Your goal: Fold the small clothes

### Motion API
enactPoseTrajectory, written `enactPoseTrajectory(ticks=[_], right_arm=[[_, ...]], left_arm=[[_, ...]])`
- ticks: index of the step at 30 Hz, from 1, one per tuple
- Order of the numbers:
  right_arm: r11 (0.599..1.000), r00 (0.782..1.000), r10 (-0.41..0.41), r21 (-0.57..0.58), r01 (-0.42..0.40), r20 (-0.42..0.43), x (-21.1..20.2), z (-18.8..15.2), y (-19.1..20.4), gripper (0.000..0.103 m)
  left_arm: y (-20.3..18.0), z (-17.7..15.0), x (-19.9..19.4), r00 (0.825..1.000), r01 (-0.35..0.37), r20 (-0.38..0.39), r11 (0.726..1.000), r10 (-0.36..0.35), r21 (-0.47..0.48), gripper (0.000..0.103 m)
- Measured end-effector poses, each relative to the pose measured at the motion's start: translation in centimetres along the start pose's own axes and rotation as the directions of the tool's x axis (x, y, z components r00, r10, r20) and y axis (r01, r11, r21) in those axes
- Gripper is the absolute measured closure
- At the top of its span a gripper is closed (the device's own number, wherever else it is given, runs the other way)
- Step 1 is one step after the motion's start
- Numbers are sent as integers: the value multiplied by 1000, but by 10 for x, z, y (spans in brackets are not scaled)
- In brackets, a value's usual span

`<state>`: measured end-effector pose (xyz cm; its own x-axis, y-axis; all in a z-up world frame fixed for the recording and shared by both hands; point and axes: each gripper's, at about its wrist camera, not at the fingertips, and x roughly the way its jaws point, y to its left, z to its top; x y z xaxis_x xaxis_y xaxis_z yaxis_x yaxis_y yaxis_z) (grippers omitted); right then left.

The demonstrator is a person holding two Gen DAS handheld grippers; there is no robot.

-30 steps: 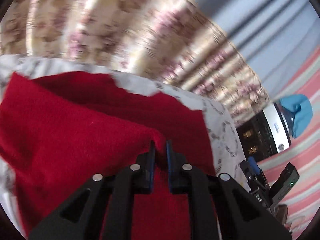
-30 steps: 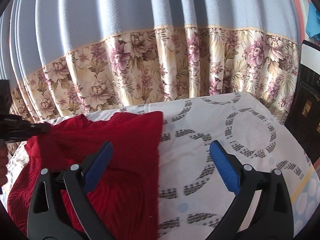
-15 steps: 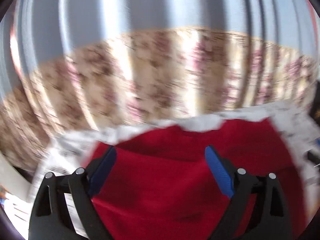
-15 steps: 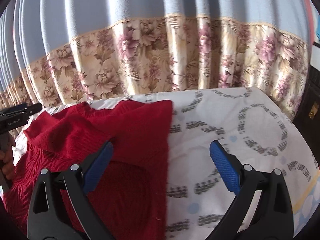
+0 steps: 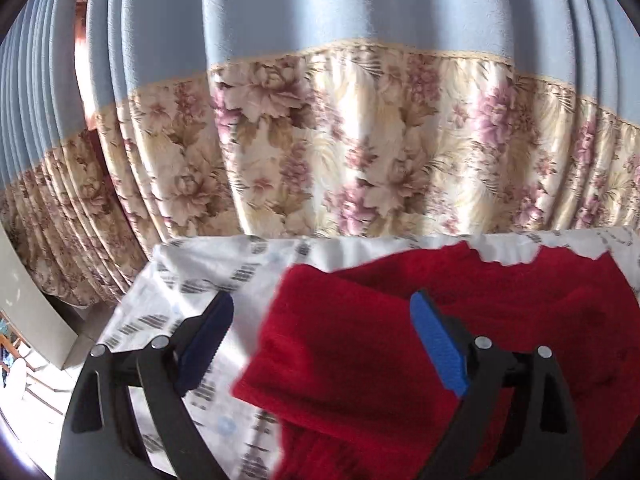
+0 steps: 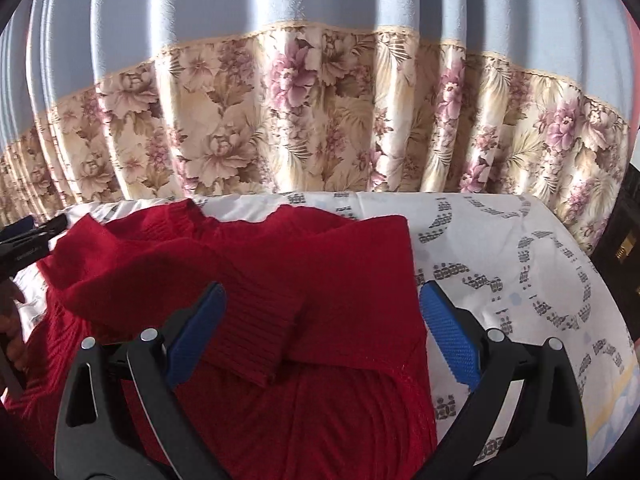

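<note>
Right wrist view: red ribbed-knit sweater [image 6: 256, 280] mid-fold, sleeve laid across; left gripper [image 5: 320, 340], right gripper [image 6: 320, 328] apart, empty; next, clamp hem.

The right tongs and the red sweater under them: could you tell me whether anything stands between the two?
Nothing visible does. The right tongs hang open directly over the red sweater, with its ribbed sleeve cuff lying between the fingers. Only the patterned sheet lies beside it, and the left tongs sit off at the far edge.
</note>
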<state>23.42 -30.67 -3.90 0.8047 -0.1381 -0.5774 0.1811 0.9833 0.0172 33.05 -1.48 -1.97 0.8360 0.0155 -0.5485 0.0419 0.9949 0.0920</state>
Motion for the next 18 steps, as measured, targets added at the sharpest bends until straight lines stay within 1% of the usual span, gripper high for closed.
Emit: enactPoseTrajectory(ticks=[5, 7, 9, 12, 14, 16, 17, 18], right_arm=[[999, 1000, -8, 33, 8, -18, 8, 0, -6, 6], [999, 999, 22, 26, -22, -32, 11, -3, 1, 6], [999, 998, 44, 7, -44, -49, 14, -6, 11, 6], [998, 997, 44, -29, -46, -70, 23, -12, 27, 7], [998, 994, 53, -24, -55, -92, 30, -15, 31, 9], [998, 990, 68, -10, -70, -121, 38, -18, 34, 17], [997, 988, 79, -4, -81, -131, 40, -20, 34, 27], [995, 984, 103, 2, -103, -142, 42, -21, 36, 34]], left_arm=[[26, -11, 13, 999, -8, -46, 999, 6, -46, 13], [40, -13, 18, 998, -14, -64, 996, 8, -83, 13], [54, -14, 19, 998, -12, -60, 993, 5, -118, 13], [71, -17, 24, 997, -29, -74, 987, 17, -157, 13], [80, -20, 27, 996, -32, -92, 981, 14, -192, 13], [88, -22, 28, 995, -19, -99, 973, -5, -232, 13], [91, -23, 28, 995, -16, -101, 970, -8, -241, 13], [91, -23, 28, 995, -12, -100, 969, -13, -245, 13]])
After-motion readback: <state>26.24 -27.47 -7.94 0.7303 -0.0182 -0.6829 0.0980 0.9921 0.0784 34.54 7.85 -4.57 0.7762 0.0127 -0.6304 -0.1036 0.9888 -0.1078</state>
